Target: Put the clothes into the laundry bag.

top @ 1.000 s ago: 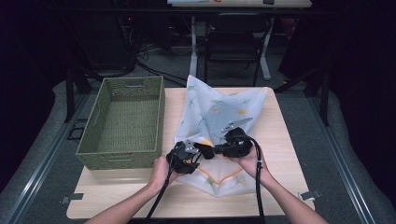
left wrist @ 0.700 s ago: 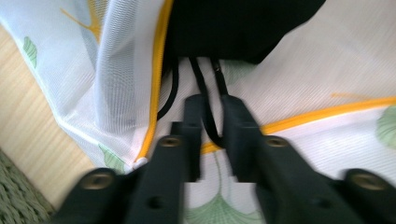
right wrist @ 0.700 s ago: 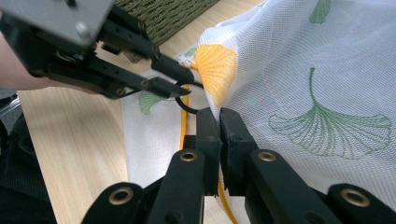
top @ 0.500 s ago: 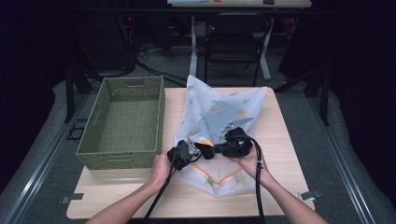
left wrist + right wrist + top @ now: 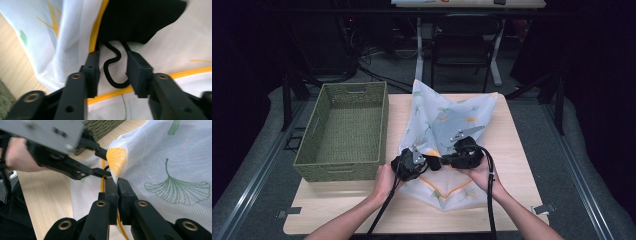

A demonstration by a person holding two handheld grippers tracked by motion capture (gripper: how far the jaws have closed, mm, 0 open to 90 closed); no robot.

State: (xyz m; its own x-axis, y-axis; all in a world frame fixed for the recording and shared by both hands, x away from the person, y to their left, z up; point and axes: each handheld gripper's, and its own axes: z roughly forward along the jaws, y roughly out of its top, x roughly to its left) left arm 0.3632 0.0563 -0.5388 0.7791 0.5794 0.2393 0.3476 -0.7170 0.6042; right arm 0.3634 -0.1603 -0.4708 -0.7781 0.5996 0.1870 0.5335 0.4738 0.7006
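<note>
A pale mesh cloth printed with green and orange leaves and edged in orange lies on the wooden table. My left gripper points right over its near half. Its jaws have just been opening. In the left gripper view the left gripper stands open, with a loop of black cord lying loose between the fingers on the cloth. My right gripper faces it from the right. In the right gripper view the right gripper is shut on a raised fold of the cloth, just below the left gripper.
A green woven basket stands on the table's left half, close to the left hand; its corner appears in the right gripper view. Bare wood lies along the near edge and the right side. Beyond the table are dark chairs and desk legs.
Both grippers stay tip to tip over the cloth's near half. The left one has shifted only slightly; the right one has kept still.
</note>
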